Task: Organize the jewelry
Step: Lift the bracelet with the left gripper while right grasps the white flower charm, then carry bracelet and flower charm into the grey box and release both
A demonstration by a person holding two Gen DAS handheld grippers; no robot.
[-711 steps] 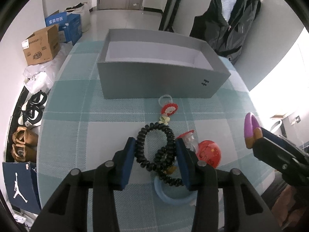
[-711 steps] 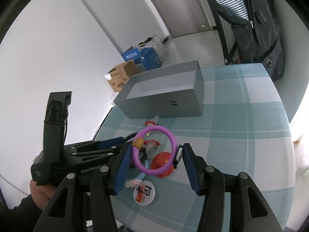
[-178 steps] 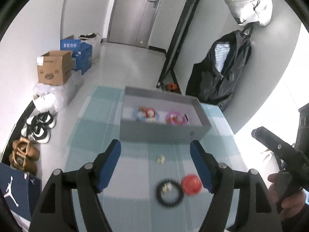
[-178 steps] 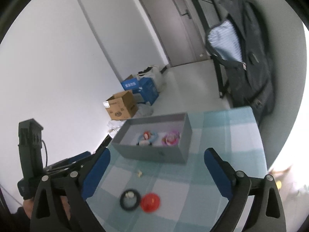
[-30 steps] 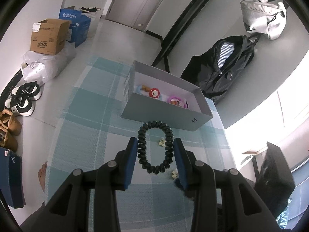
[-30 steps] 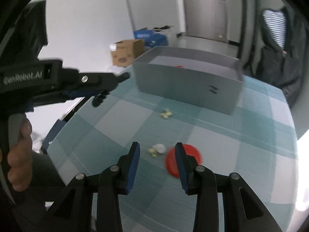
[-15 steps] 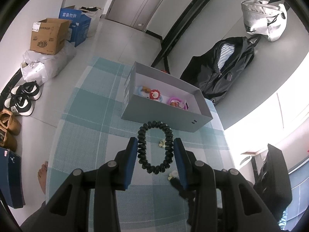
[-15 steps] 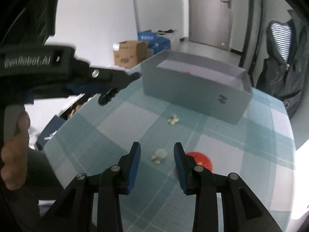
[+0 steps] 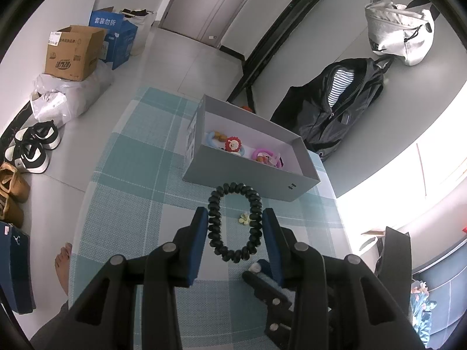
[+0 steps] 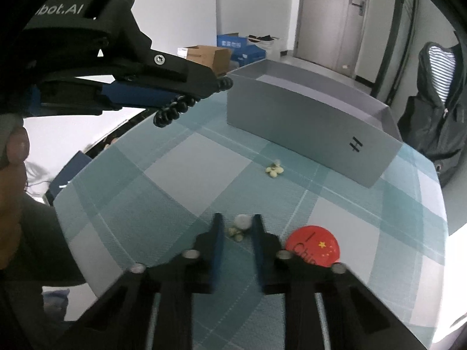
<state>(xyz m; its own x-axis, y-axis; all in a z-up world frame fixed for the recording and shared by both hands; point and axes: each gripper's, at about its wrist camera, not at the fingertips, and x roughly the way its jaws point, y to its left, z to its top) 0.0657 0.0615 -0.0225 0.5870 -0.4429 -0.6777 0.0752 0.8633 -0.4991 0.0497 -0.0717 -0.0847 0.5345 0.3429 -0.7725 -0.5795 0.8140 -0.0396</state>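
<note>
Bracelet (image 9: 234,222) of black beads hangs clamped in the left hand-held gripper (image 9: 235,224) above the tabletop (image 10: 186,169), near the grey box (image 10: 309,122); right hand-held gripper (image 10: 237,234) jaws have just been closing around a small pale charm (image 10: 240,226), nearly together.

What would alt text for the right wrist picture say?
The right gripper has just closed on a small pale flower charm lying on a teal checked tablecloth. Beyond sit a red badge and a grey box.
</note>
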